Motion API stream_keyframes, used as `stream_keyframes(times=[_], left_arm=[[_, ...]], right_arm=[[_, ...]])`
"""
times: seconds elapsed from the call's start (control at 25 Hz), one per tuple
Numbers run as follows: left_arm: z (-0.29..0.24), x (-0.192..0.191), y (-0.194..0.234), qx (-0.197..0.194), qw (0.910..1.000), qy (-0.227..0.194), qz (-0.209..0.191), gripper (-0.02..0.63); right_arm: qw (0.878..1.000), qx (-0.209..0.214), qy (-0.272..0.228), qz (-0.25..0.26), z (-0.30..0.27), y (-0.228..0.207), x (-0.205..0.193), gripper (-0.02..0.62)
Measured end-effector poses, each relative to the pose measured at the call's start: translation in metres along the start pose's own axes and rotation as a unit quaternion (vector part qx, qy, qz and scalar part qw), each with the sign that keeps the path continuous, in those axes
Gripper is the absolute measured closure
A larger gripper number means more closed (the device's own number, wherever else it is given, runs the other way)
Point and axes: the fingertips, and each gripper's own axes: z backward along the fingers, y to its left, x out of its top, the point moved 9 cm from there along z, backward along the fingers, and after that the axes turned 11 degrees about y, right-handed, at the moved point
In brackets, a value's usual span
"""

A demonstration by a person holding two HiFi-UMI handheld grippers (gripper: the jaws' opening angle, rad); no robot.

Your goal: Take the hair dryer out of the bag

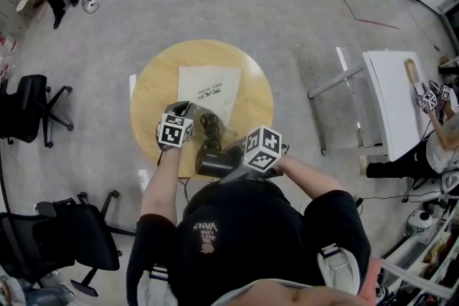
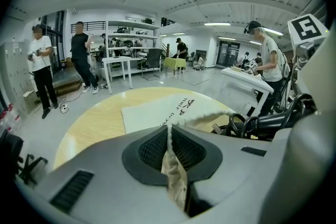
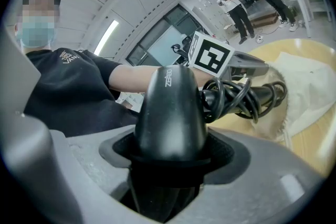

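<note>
A cream cloth bag (image 1: 209, 88) lies flat on the round wooden table (image 1: 154, 86). My left gripper (image 1: 183, 112) is shut on the bag's near edge; in the left gripper view a fold of bag fabric (image 2: 174, 170) is pinched between the jaws of the left gripper (image 2: 171, 139). The black hair dryer (image 1: 212, 160) is outside the bag's mouth at the table's near edge, and my right gripper (image 1: 233, 163) is shut on its body. The right gripper view has the dryer's barrel (image 3: 171, 107) clamped in the right gripper (image 3: 169, 162). Its coiled cord (image 3: 239, 96) hangs by the bag (image 3: 302, 86).
Two black office chairs (image 1: 29, 111) (image 1: 72, 233) stand left of the table. A white table (image 1: 393, 100) stands to the right with a person working at it. People stand at the room's far side (image 2: 41, 68). The table's far half is bare wood around the bag.
</note>
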Motion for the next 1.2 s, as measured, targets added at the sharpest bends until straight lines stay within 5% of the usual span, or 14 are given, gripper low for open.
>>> stream_keyframes(times=[1.2], left_arm=[[0.004,-0.022,0.018,0.031,0.9983,0.011,0.049,0.574]], right_arm=[[0.998,-0.026,-0.038,0.045,0.041,0.015,0.021,0.241]])
